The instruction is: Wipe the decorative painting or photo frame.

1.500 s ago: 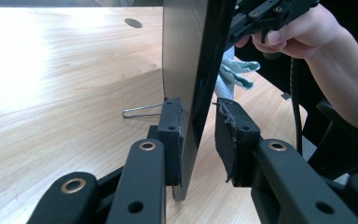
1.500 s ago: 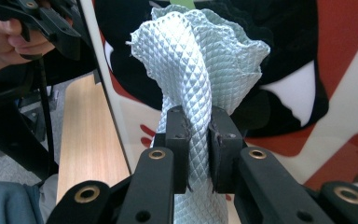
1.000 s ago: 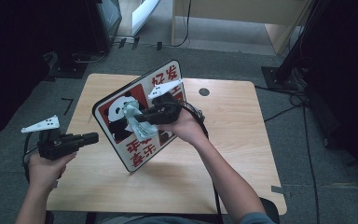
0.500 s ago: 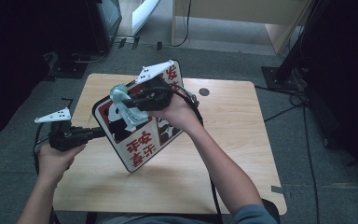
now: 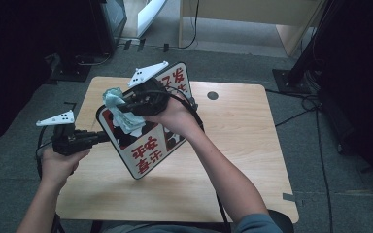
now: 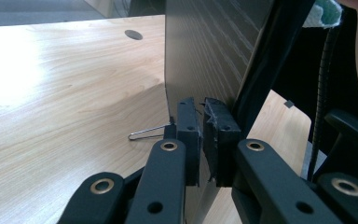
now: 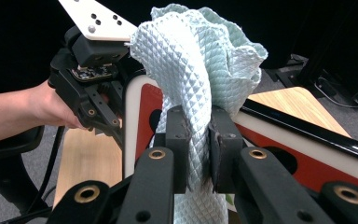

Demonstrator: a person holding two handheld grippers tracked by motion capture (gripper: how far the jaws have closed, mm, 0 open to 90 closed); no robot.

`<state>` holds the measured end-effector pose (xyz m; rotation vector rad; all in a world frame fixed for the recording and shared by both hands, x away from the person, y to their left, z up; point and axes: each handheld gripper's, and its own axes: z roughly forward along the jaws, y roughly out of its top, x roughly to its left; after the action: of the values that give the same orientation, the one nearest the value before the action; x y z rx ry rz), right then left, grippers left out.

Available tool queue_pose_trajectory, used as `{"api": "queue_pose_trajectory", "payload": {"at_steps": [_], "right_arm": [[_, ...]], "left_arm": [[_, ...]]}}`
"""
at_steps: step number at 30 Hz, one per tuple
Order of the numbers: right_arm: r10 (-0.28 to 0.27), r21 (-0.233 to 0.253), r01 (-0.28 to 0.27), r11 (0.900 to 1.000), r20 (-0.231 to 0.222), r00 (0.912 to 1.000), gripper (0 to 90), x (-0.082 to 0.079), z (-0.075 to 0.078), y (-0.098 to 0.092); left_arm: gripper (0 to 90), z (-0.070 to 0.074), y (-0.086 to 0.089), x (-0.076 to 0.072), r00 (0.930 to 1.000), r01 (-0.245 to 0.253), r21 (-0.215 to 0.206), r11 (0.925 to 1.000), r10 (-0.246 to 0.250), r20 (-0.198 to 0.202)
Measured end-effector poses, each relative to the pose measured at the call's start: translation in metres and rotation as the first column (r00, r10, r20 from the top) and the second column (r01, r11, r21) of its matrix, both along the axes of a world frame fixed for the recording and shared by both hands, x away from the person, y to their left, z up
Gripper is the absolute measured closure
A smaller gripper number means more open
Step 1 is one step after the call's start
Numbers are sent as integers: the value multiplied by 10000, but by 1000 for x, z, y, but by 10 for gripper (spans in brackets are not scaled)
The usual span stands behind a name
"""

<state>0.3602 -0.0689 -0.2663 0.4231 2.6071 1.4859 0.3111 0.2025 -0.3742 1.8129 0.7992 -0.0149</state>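
A white sign board (image 5: 148, 145) with red characters and a black border stands tilted on the wooden table (image 5: 243, 145). My left gripper (image 5: 99, 137) is shut on the board's left edge; in the left gripper view its jaws pinch the edge of the board (image 6: 205, 60), grey back showing. My right gripper (image 5: 121, 104) is shut on a pale green waffle cloth (image 5: 121, 114) and holds it against the board's upper left face. In the right gripper view the cloth (image 7: 196, 65) bunches up above the jaws, with the board (image 7: 279, 135) and the left gripper (image 7: 121, 137) behind it.
A thin wire loop (image 6: 147, 133) lies on the table by the board's foot. A round cable hole (image 5: 212, 95) sits at the table's far side. Dark equipment and cables (image 5: 311, 107) surround the table on grey carpet.
The right gripper has carried the cloth up and left across the board's face. The left gripper moved right and now clamps the board's left edge.
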Motion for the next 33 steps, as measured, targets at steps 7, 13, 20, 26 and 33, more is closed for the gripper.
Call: {"api": "queue_pose_trajectory", "payload": {"at_steps": [7,13,20,26,33], "right_arm": [[23,-43,-23,10000,-99,9999,807,-3,-5,2],[151,7,-151,9999,-149,9998,807,-4,-10,4],[229,-158,-232,9996,-152,9996,807,-7,-13,6],[320,-137,-322,9994,-173,9993,807,-8,-17,6],[433,-159,-437,9989,-247,9988,807,-9,-26,4]], "left_arm": [[861,-1,0,0,10000,45,-33,10000,-45,23],[861,0,0,-1,10000,34,-55,10000,-34,42],[871,0,-1,-2,10000,5,-70,10000,-4,90],[871,1,0,-2,9999,23,-129,9999,-22,127],[870,1,0,-2,9999,81,-123,9999,-79,123]]}}
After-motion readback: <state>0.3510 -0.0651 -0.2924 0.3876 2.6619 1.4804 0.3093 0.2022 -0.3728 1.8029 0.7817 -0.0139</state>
